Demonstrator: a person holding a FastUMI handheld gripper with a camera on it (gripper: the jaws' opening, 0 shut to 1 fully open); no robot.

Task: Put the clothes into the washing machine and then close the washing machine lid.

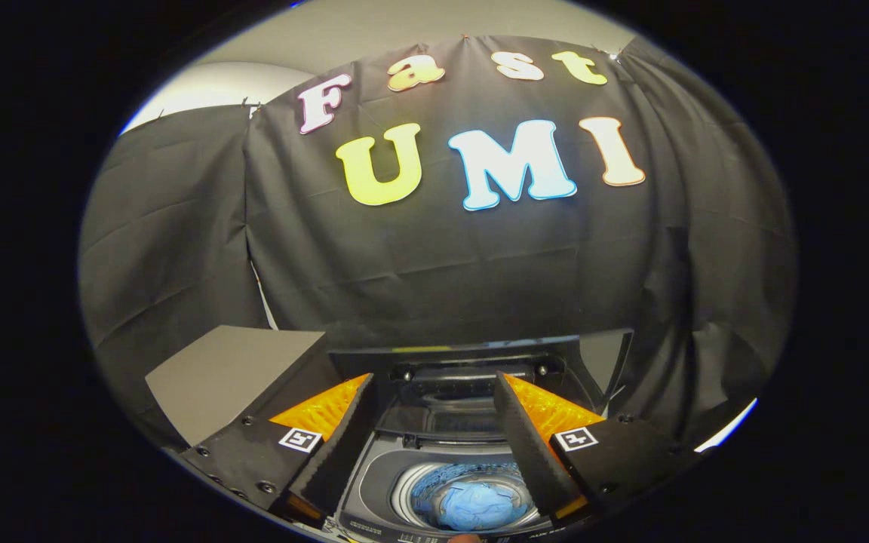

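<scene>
A top-loading washing machine [382,475] stands below and ahead of me with its lid [480,362] raised upright at the back. Blue clothes [477,505] lie bunched in the round drum [413,490], low between my two fingers. My gripper [434,388] hovers above the machine's opening, its fingers spread wide apart with nothing held between them. The fingertips reach toward the raised lid without touching it.
A flat grey panel [223,373] lies to the left of the machine. Black cloth walls close in behind the machine and on both sides. A light wall shows above the cloth at the upper left.
</scene>
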